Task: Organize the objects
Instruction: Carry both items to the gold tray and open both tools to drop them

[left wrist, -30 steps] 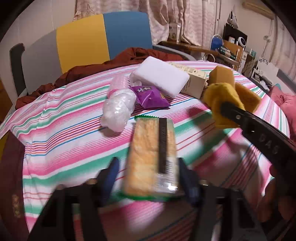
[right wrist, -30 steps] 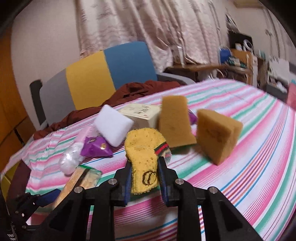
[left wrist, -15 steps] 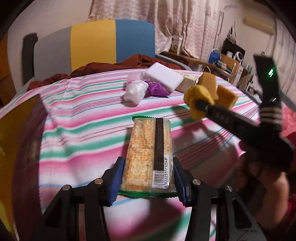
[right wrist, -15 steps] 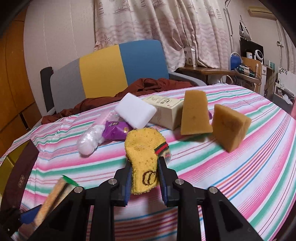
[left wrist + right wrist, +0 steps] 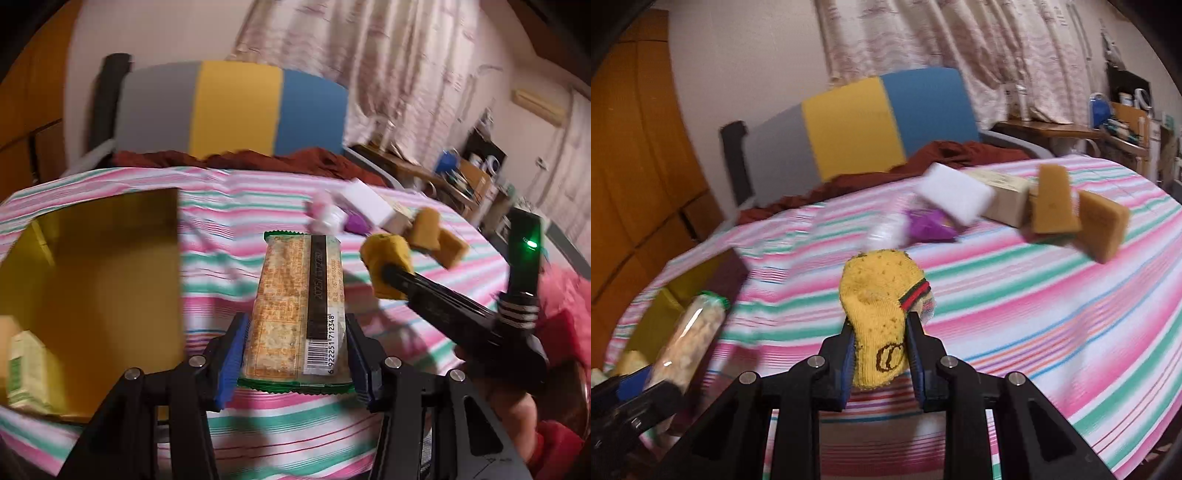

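my left gripper (image 5: pixel 293 354) is clamped on a clear-wrapped cracker packet with green edges and a barcode (image 5: pixel 295 314), blue pads pressing both long sides, packet held off the pink, green and white striped cloth (image 5: pixel 236 266) and pointing away from me. just left of it sits an open yellow-lined cardboard box (image 5: pixel 92 280), with a pale green carton (image 5: pixel 26 369) in its near left corner. my right gripper (image 5: pixel 881 363) is clenched on a yellow knitted sock with a red and green band and a dark logo (image 5: pixel 879 317), sock sticking up and forward out of the jaws, also clear of the cloth. in the left view that sock shows right of the packet with the black gripper arm behind it and a green light on the unit. far on the cloth is the loose pile: white foam block (image 5: pixel 955 197), purple pouch (image 5: pixel 927 225), clear plastic bag (image 5: pixel 886 230) left of the pouch, beige cardboard carton (image 5: pixel 1001 199), two tan sponge wedges (image 5: pixel 1054 201) at the right, one upright and one tilted, touching. a rust-red fabric (image 5: pixel 945 155) lies at the far edge under a grey, yellow and blue chair back (image 5: pixel 229 107). both views are blurred.
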### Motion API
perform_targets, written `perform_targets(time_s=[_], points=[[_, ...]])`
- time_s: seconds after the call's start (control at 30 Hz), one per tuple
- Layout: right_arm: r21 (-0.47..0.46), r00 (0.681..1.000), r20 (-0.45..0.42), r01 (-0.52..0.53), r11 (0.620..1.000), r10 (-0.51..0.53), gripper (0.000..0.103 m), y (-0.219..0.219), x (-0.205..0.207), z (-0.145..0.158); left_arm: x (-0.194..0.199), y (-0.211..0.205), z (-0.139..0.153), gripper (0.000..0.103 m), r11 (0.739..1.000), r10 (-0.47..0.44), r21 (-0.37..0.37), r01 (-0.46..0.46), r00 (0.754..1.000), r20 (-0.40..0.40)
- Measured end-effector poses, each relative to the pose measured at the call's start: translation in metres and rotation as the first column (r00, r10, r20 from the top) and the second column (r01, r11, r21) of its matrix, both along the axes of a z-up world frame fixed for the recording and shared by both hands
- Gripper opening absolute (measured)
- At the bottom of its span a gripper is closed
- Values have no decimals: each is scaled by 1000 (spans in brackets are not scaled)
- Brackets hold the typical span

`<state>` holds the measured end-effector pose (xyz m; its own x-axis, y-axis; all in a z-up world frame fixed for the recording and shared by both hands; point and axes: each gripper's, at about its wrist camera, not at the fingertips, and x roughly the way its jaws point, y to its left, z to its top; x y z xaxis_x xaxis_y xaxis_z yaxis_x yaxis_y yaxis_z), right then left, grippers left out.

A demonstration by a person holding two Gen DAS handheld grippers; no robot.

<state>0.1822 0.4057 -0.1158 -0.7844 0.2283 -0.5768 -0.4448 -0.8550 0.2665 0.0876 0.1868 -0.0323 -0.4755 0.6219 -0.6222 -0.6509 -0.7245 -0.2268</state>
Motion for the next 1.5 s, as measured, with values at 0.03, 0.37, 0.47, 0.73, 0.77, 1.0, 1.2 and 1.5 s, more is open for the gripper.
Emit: perform_targets(time_s=[0.03, 0.37, 0.47, 0.73, 0.77, 1.0, 1.2, 1.5], points=[[-6, 1000, -13, -26, 1000, 26, 24, -7, -3, 5, -4, -9, 2, 51, 1000, 25, 4, -26, 1000, 7], [31, 941, -102, -321, 947, 322, 24, -99, -36, 57, -60, -80, -6, 51, 978, 209, -45, -205, 973, 103], [30, 919, -83, -384, 923, 385, 24, -122, -48, 60, -77, -96, -18, 51, 965, 260, -85, -250, 954, 150], [20, 876, -9, -483, 876, 483, 24, -164, -74, 51, -94, -119, -33, 27, 933, 337, -187, -306, 927, 162], [21, 874, 14, -487, 873, 487, 24, -169, -77, 48, -94, -121, -34, 27, 933, 339, -185, -309, 926, 165], [-29, 858, 124, -498, 866, 498, 24, -181, -94, 29, -84, -158, -18, 76, 899, 437, -52, -435, 885, 161], [-54, 851, 173, -494, 868, 495, 30, -188, -95, 19, -83, -182, 3, 90, 849, 527, -13, -528, 845, 90], [-30, 862, 100, -497, 867, 498, 36, -185, -83, 33, -82, -196, 10, 94, 815, 567, 44, -577, 812, 142]])
